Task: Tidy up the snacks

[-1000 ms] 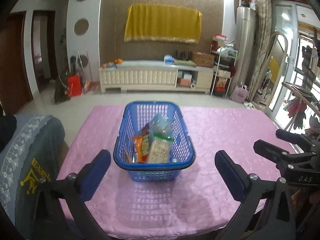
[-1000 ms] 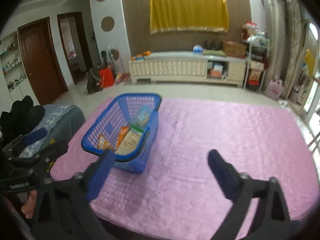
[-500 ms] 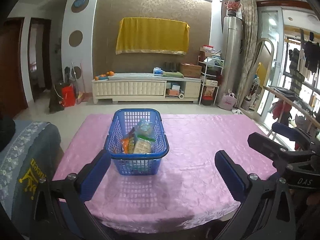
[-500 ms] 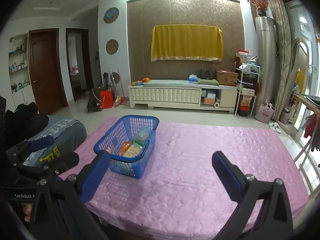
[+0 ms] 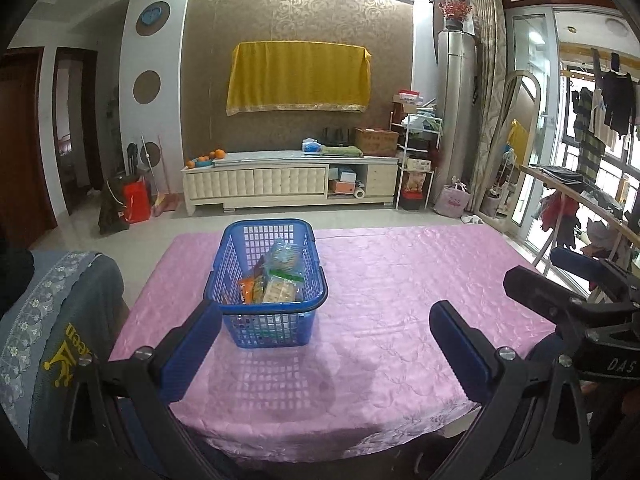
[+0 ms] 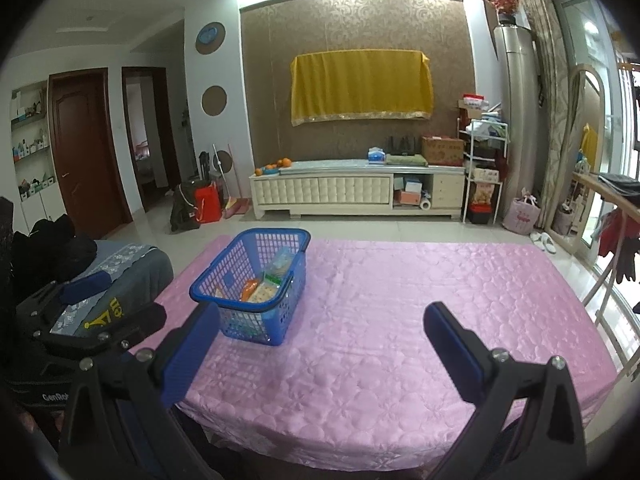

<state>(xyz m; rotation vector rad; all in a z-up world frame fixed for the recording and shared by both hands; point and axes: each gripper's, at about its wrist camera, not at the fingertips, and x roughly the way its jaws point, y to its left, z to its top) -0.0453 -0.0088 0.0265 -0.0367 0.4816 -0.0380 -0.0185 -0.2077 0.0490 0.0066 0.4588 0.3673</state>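
Left wrist view shows the left gripper (image 5: pixel 326 344) held above the near edge of the table, its blue-padded jaws spread wide with nothing between them; the right wrist view shows the right gripper (image 6: pixel 322 344) in the same released condition, likewise empty. The blue basket (image 5: pixel 228 276) stands upright on the pink tablecloth (image 5: pixel 400 280), toward the left half of the table and well short of either tool. Inside it lie the snacks (image 5: pixel 276 280): an orange packet, a clear bag and a cracker pack, leaning together against the near wall. Judgement: all visible snacks already sit in the basket and no loose item remains on the cloth, so the task appears at or near completion, and the sensible step is to hold both tools clear. Should any further handling be required, approach from above the open rim, keep the jaws wide until they straddle a single packet, and close gently, since the wrappers look thin and crushable; the light basket may slide on the glossy cloth if nudged sideways. Surface: quilted, shiny, slightly wrinkled. Room: a white low cabinet (image 5: pixel 292 184) against a patterned wall, a yellow cloth (image 5: pixel 298 76) hung above it, a covered chair (image 5: pixel 56 320) at the left, laundry by the right-hand windows.
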